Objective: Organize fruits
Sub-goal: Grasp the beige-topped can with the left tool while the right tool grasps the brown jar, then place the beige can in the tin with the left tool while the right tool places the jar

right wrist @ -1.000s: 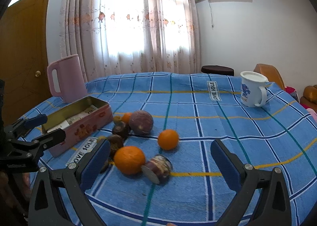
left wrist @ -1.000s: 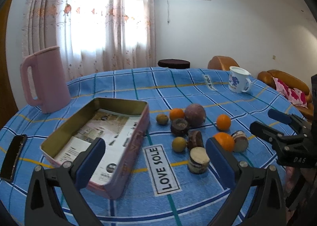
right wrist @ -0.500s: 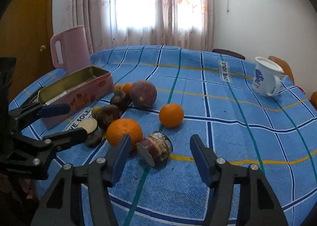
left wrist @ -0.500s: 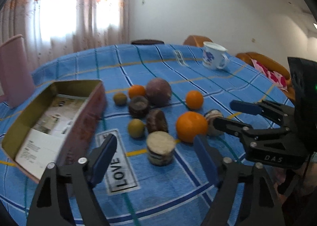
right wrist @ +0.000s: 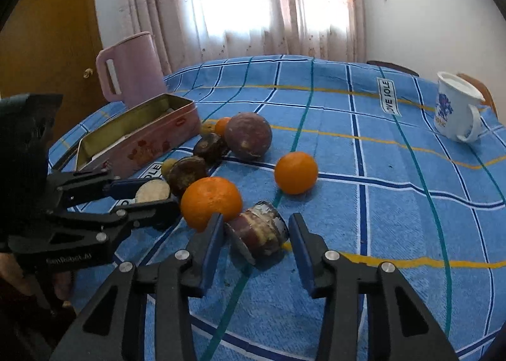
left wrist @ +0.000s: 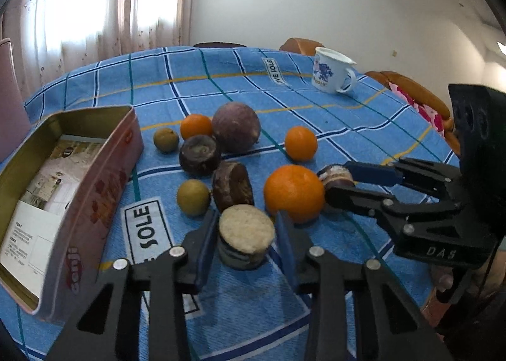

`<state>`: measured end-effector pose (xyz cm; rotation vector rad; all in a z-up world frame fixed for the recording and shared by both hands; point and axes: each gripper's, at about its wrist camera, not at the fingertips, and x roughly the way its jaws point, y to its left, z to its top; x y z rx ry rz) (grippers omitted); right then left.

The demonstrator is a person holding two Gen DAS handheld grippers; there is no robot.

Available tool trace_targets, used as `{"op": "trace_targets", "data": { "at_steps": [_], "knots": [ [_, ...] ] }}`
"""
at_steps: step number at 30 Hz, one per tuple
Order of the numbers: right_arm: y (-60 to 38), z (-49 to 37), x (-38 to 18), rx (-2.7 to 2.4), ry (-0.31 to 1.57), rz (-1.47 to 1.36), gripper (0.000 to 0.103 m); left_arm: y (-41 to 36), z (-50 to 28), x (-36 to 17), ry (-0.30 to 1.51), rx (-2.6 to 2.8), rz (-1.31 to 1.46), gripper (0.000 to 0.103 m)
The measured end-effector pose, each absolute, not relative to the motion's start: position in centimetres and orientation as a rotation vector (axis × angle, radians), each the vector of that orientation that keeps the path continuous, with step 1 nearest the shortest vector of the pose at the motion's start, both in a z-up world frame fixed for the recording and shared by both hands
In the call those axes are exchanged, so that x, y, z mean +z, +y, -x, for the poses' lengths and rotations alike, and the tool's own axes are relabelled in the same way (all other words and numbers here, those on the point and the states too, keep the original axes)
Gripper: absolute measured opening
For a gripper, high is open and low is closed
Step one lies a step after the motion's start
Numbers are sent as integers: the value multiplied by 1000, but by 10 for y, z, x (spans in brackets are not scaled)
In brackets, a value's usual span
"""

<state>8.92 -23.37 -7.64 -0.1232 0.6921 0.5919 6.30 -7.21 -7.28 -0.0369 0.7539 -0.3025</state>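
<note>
While both tools straddle cut chunks with jaws spread, neither yet pinching, 2 risks: left tool (left wrist: 245,236) could tip the pale-topped chunk (left wrist: 246,236); right tool (right wrist: 256,239) closing on the tilted chunk (right wrist: 257,231) may nudge the touching orange (right wrist: 211,201) rolling across the tabletop (right wrist: 395,218), away from the tin (left wrist: 63,171).

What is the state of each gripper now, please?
Left gripper: open around the pale-topped cut piece, not clamped.
Right gripper: open around the purple cut piece, not clamped.

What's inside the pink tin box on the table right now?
The pink tin box holds only printed paper leaflets lying on its bottom; no fruit shows. Its near corner, behind the wall, is hidden.
</note>
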Motion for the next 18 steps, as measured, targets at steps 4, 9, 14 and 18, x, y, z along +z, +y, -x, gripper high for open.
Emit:
{"op": "trace_targets", "data": {
  "at_steps": [4,9,14,18],
  "knots": [
    [-239,-84,-71,580,642,103,43,-75,-57,-70,720,-305,20,36],
    [-239,-74,-66,533,569,128,43,-76,-49,-65,662,-269,-9,36],
    [-236,-65,-60,500,503,152,43,-69,-42,-56,612,-231,-22,36],
    [-228,-59,-55,509,465,160,43,-65,-36,-48,565,-193,-41,36]
  ]
}}
